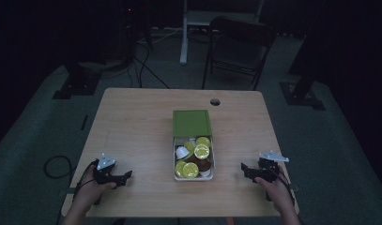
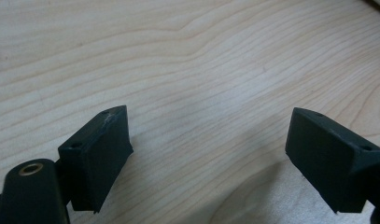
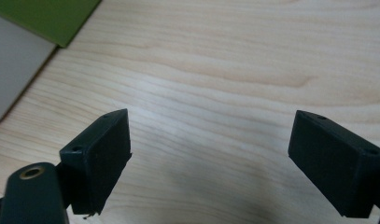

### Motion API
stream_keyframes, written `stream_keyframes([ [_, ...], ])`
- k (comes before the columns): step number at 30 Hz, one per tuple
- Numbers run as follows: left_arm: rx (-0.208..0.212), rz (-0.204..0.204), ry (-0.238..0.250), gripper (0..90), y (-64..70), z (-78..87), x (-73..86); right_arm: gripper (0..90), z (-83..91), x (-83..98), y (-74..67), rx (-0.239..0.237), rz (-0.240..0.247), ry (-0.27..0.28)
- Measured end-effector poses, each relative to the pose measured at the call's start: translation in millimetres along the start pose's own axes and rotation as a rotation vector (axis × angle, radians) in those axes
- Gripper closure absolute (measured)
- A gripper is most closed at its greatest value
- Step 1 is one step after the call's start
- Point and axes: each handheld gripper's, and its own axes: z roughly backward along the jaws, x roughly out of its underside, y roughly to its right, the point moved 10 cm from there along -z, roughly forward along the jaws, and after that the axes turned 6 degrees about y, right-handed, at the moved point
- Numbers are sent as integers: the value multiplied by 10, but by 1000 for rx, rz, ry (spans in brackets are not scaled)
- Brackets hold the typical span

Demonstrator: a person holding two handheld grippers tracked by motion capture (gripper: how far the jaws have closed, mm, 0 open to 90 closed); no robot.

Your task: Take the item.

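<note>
High view: dim and underexposed, the surroundings almost black, the wooden table (image 1: 132, 122) the only lit surface, grainy and soft in detail. Both gripper views: evenly bright, the wood grain sharp farther off. Soft shadows spread on the wood beneath the jaws. The near black parts are slightly out of focus. No glare observed.

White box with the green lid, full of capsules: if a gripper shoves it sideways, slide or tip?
Probably slides: the low white box sits flat on the smooth wooden table. Its slid-back green lid may shift. The loosely heaped yellow-topped capsules look light and could jostle or spill.
</note>
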Motion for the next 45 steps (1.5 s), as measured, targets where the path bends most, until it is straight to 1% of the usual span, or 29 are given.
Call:
stream_keyframes([
  [6, -12, -13, -6, 146, -2, -9, 1, 128, 54, -123, -128, -27, 17, 20],
  [9, -19, -24, -11, 146, 3, -14, 4, 128, 87, -189, -204, -40, 27, 29],
  [12, -36, -50, -20, 146, 10, -23, 11, 128, 127, -264, -286, -56, 34, 42],
  [15, -37, -53, -21, 145, 13, -24, 11, 131, 168, -348, -383, -79, 44, 57],
  [23, -37, -54, -22, 144, 13, -24, 12, 132, 289, -572, -686, -136, 79, 95],
  [28, -36, -54, -21, 144, 13, -24, 11, 136, 343, -704, -914, -180, 117, 114],
  [36, -36, -54, -21, 144, 13, -25, 11, 140, 366, -810, -1243, -245, 174, 124],
  [45, -37, -54, -22, 144, 13, -24, 12, 141, 386, -864, -1553, -310, 233, 130],
])
